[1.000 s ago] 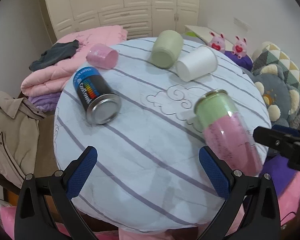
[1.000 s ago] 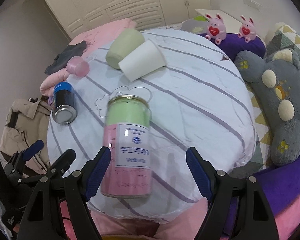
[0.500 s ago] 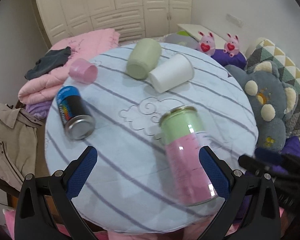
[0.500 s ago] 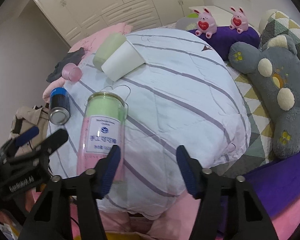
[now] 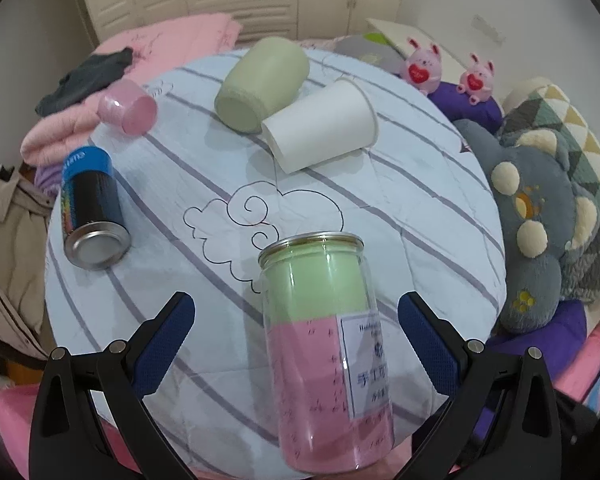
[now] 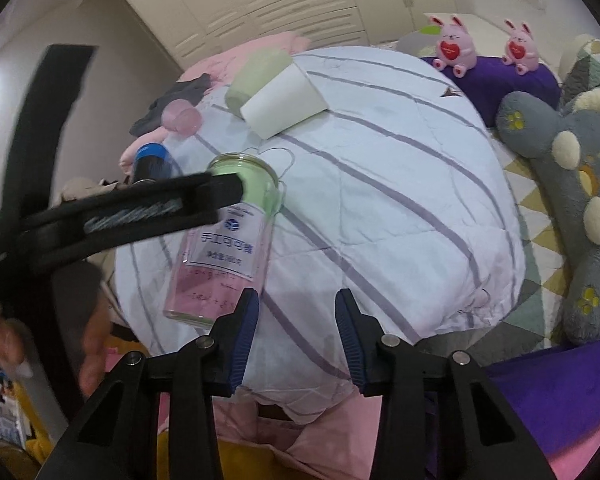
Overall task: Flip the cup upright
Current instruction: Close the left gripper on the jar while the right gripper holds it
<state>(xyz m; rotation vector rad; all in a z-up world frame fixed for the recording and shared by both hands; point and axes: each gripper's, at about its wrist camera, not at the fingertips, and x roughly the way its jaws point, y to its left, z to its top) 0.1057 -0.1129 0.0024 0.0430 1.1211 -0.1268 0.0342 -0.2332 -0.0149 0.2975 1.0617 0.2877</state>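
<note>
Where the striped round tabletop nears its front edge, the clear pink-and-green cup lies on its side, rim pointing away. The left claw straddles it, fingers spread wide, touching nothing. The right claw sits released just beside the cup's base. Behind lie a white cup, green cup and can.

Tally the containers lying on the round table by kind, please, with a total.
Cups: 3, namely pink cup, green cup, white paper cup.
Metal cans: 1, the blue and black can.
Clear canisters: 1, the green and pink canister.
Total: 5, all on their sides.
</note>
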